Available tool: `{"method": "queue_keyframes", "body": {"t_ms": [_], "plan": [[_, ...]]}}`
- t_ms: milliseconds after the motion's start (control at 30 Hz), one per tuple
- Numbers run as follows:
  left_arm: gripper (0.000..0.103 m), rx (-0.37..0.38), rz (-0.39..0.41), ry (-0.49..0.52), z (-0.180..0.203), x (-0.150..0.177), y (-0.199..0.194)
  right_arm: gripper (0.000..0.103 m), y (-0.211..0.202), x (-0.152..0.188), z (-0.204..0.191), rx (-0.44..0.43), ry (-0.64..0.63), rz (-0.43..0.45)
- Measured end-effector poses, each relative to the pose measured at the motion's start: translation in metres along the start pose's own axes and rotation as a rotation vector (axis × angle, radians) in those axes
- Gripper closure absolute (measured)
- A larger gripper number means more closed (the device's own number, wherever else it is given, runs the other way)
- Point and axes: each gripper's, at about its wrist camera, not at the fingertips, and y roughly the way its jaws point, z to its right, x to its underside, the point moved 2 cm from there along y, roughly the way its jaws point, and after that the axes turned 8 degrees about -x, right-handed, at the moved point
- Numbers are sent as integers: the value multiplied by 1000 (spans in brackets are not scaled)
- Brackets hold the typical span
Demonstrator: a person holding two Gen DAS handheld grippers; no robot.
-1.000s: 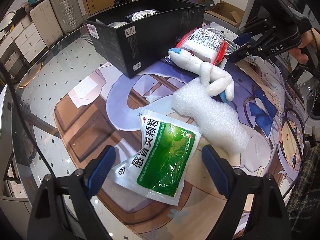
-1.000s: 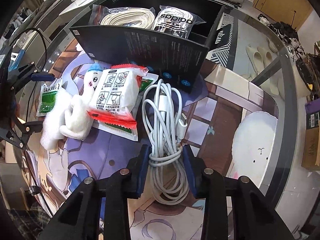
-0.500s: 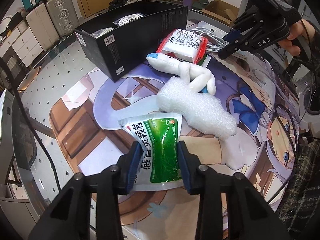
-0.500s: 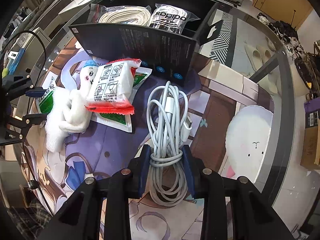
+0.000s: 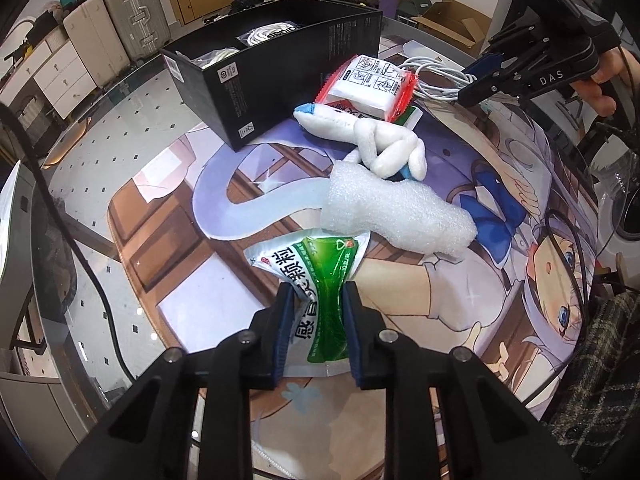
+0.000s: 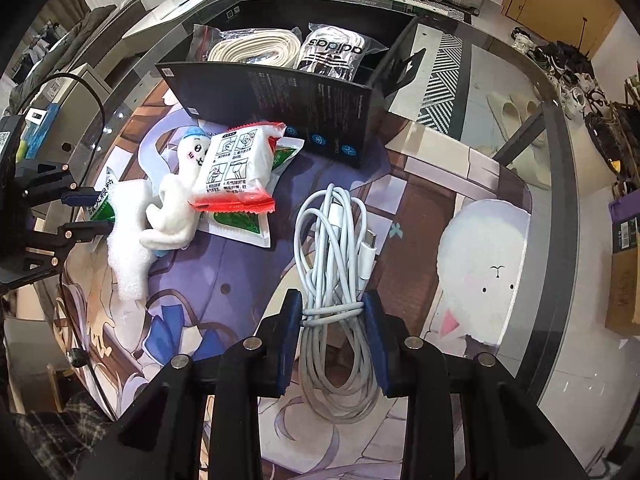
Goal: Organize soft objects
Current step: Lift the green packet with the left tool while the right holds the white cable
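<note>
My left gripper [image 5: 316,300] is closing on a green and white medicine sachet [image 5: 320,264]; its pads pinch the sachet so that it buckles, and the sachet's far end rests on the mat. My right gripper [image 6: 330,308] is shut on a coiled white charging cable [image 6: 332,232] that lies on the mat. Between the grippers lie a white foam piece [image 5: 396,212], a white plush toy [image 5: 360,132] and a red-edged white packet [image 5: 368,84], which sits on another green sachet [image 6: 240,224]. An open black box [image 6: 280,100] stands behind them.
The box holds a bagged cream rope [image 6: 256,46] and a bagged black-and-white item [image 6: 336,54]. A printed mat [image 5: 500,280] covers the round glass table [image 5: 100,152], whose rim curves close on both sides. A person's fingers [image 5: 604,84] hold the right gripper's handle.
The left gripper's jaws went from wide apart around the flat green sachet to pinched on it, crumpling its middle. The right gripper stayed shut on the cable and hardly moved.
</note>
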Motion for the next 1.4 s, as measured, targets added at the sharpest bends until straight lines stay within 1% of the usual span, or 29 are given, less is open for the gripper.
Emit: {"method": "queue_keyframes", "body": {"t_ms": [233,367,500,833,1133,1400], "plan": [[83,-41,-9,-38,-6,7,-6,72,-10,6,2,-13,6,24],[83,-47,9,-53,-8,7,-14,72,-19,9,1,-26,5,38],[83,-58,31,-45,-6,3,-25,72,-30,9,2,-34,4,56],[84,-82,67,-47,-3,-15,-45,72,-50,6,-11,-53,-7,98],[84,-98,81,-51,-3,-35,-49,72,-71,-2,-21,-55,-28,137],[84,-100,101,-55,-5,-57,-55,72,-83,-19,-25,-56,-39,162]]}}
